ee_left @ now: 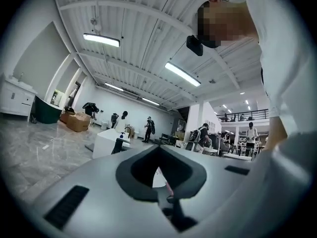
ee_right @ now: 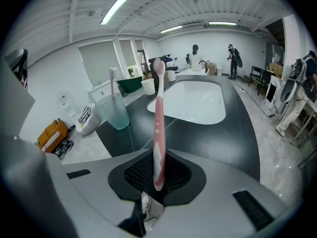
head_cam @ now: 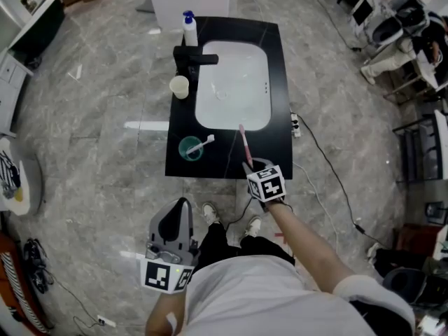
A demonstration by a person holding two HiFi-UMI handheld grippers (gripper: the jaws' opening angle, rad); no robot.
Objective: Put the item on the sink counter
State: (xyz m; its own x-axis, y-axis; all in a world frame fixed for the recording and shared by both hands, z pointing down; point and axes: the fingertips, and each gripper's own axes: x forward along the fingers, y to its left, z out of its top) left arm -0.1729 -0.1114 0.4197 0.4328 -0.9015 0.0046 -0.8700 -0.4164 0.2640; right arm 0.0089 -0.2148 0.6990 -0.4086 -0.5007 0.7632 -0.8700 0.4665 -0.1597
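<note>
Head view. We mark a translucent teal tumbler (head_cam: 190,148) holding a white toothbrush (head_cam: 203,143), which leans toward 2 o'clock. At 12 o'clock from the tumbler we find a cream paper cup (head_cam: 180,87), then a black faucet (head_cam: 192,58) and a white pump bottle with a blue cap (head_cam: 190,28). A white power strip (head_cam: 295,125) lies on the grey marble floor (head_cam: 98,131) at the tumbler's 3 o'clock, joined to a black cable (head_cam: 329,166).

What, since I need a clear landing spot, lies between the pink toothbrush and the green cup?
Only bare black counter, in the head view, between the green cup and the pink toothbrush in the right hand-held gripper.
</note>
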